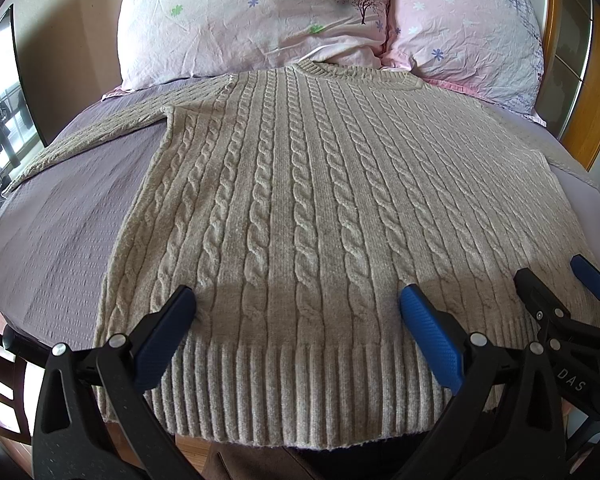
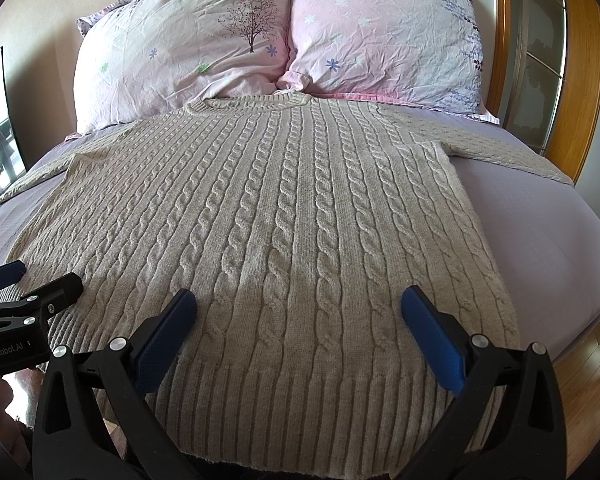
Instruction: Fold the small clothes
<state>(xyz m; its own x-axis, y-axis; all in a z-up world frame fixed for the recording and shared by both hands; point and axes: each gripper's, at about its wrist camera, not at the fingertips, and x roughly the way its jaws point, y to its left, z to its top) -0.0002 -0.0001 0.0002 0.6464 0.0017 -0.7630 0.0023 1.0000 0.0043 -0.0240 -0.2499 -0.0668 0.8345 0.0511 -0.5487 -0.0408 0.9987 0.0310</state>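
So far nothing folded: I see the sweater point(image 1: 300, 200) spread flat on the bed point(image 1: 60, 216), sleeves out, hem toward me, left gripper point(image 1: 296, 312) and right gripper point(image 2: 298, 312) above the hem, jaws wide, holding nothing.

Left claw point(image 1: 298, 312), right claw point(image 2: 299, 312): black frames, blue ribbed pads, silver rivets, white lettering.
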